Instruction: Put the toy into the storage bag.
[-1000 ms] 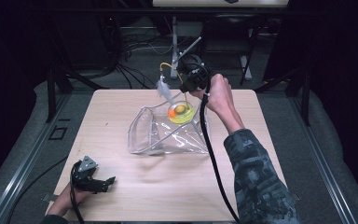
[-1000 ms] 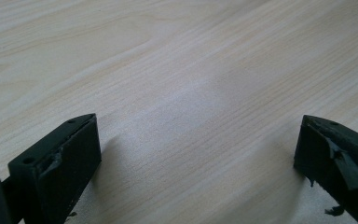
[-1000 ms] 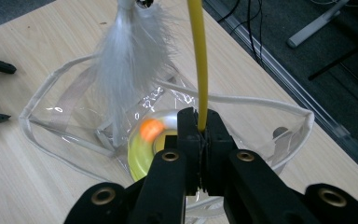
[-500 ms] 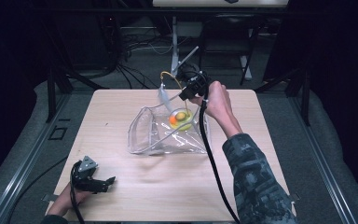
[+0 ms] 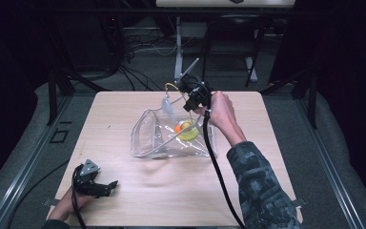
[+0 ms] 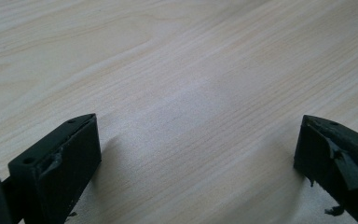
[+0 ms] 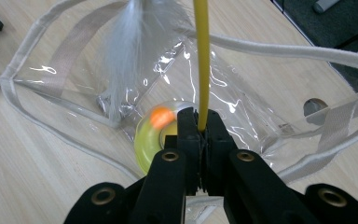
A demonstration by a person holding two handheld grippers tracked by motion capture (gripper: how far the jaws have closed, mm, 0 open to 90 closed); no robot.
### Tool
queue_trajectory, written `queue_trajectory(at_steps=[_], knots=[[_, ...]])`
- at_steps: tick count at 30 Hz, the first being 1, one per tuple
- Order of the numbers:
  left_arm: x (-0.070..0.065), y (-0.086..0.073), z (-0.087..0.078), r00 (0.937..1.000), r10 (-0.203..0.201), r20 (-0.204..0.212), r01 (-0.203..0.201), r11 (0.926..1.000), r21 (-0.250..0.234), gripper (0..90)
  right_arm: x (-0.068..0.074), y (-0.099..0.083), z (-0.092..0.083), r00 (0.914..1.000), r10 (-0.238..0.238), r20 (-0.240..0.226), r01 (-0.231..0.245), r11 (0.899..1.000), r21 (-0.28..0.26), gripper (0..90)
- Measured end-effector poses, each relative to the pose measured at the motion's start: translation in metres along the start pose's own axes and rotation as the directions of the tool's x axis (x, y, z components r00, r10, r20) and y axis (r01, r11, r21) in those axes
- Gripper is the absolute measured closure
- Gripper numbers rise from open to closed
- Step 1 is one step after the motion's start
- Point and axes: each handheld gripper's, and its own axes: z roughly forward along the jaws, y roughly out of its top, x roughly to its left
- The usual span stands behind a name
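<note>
Lowered since the earlier high-view frames, the right gripper (image 5: 189, 98) is now seen closer to the clear bag (image 5: 167, 136), while the left gripper (image 5: 106, 185) has been kept in place near the table's (image 5: 124, 105) front corner.

From the high view, the bag is seen lying at the table's middle, with a yellow-green disc (image 5: 188, 131) and an orange ball (image 5: 178, 128) showing at it. The right gripper is held over the bag's far edge, and the left gripper is rested well apart from the bag.

Through the left gripper view, both black jaws are seen standing wide apart over bare wood (image 6: 177, 93), with nothing between them.

Through the right gripper view, the jaws are seen pressed together on a thin yellow rod (image 7: 201, 60), from which a white feather (image 7: 123, 51) is hung over the bag (image 7: 242, 107). The disc (image 7: 147, 142) and ball (image 7: 160, 116) are seen just beyond the jaw tips.
</note>
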Motion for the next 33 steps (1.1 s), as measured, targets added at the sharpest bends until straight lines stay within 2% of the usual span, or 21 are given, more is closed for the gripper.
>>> queue_trajectory(at_steps=[5,19,22,25,33], knots=[[0.000,0.000,0.000,1.0000,0.000,0.000,0.000,1.0000,0.000,0.2,0.000,-0.002,0.008,0.9996,-0.023,0.014,0.022,0.997,0.070,88.0],[0.000,0.000,0.000,1.0000,0.000,0.000,0.000,1.0000,0.000,0.2,0.003,-0.003,0.029,0.9995,-0.030,-0.001,0.030,0.987,0.158,87.8],[0.000,0.000,0.000,1.0000,0.000,0.000,0.000,1.0000,0.000,0.2,0.003,-0.003,0.032,0.9994,-0.034,0.004,0.033,0.982,0.187,87.8],[0.000,0.000,0.000,1.0000,0.000,0.000,0.000,1.0000,0.000,0.3,0.003,-0.004,0.035,0.9995,-0.030,0.005,0.029,0.981,0.190,87.7],[0.000,0.000,0.000,1.0000,0.000,0.000,0.000,1.0000,0.000,0.2,0.004,-0.003,0.040,0.9988,-0.049,-0.003,0.048,0.968,0.246,87.7]])
